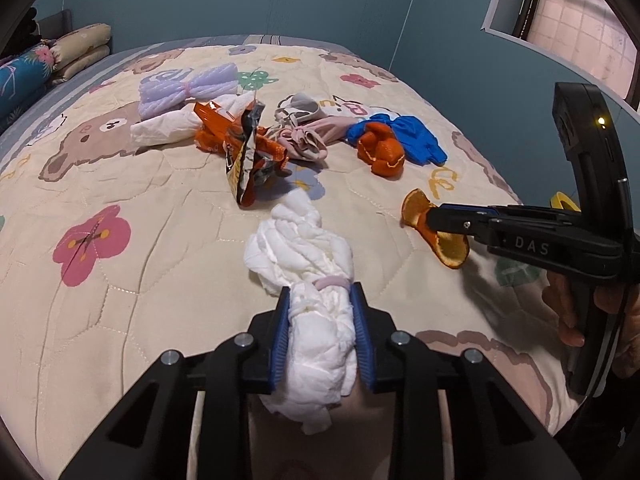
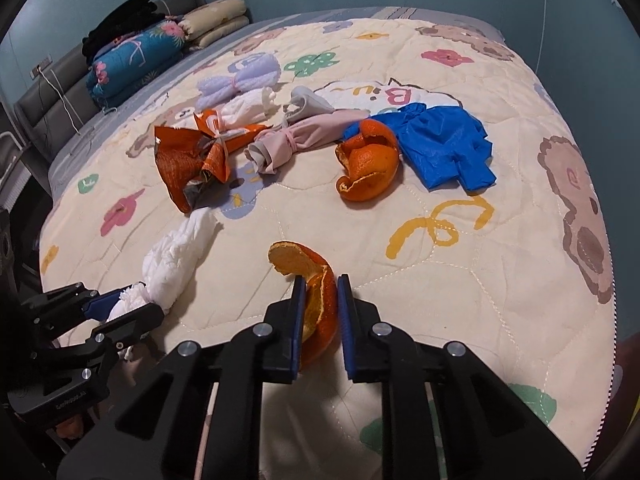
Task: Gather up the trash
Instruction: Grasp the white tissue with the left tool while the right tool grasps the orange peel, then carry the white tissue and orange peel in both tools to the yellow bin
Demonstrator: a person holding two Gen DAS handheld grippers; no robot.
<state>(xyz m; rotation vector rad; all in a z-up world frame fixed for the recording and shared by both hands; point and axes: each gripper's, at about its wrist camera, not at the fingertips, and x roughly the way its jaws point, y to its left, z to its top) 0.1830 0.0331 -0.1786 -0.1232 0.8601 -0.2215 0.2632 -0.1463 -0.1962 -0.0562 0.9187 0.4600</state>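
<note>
Trash lies scattered on the bed [image 1: 120,320], over a cartoon-print quilt. Landmark: the orange snack wrapper [image 1: 244,148] near the quilt's middle. Just in front of the wrapper lies a white tissue wad [image 1: 308,264]; the left tool [image 1: 322,300] grips its near end, blue pads pressed on both sides. To the right of the wrapper and nearer the bed's edge, the right tool [image 2: 322,284] is clamped on a piece of orange peel [image 2: 316,304]. Beyond, right of the wrapper: more peel [image 2: 368,168] touching a blue glove [image 2: 444,144].
</note>
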